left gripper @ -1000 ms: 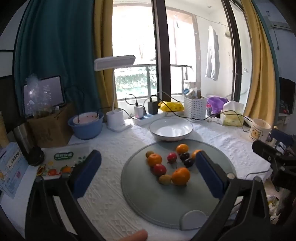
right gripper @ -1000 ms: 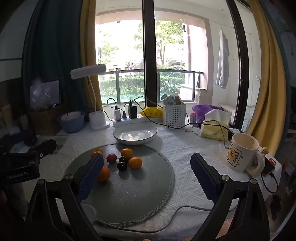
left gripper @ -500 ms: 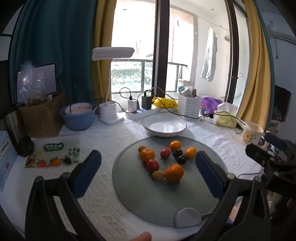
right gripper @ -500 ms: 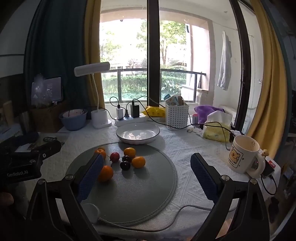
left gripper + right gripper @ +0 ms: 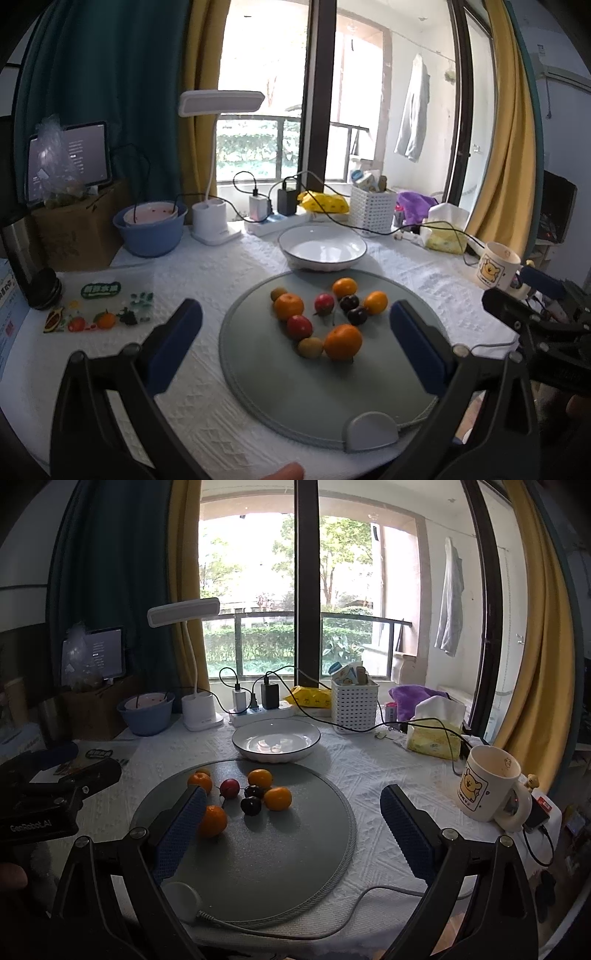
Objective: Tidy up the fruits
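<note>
Oranges, red, dark and brownish fruits clustered on grey mat

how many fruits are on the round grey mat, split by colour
orange: 4
red: 2
dark purple: 2
yellow-brown: 2
total: 10, all on the mat; the white plate behind holds none.

light: strong daylight from window, overexposed | corners: dark fisheye vignette, edges bent | worktop: sharp, soft shadows
</note>
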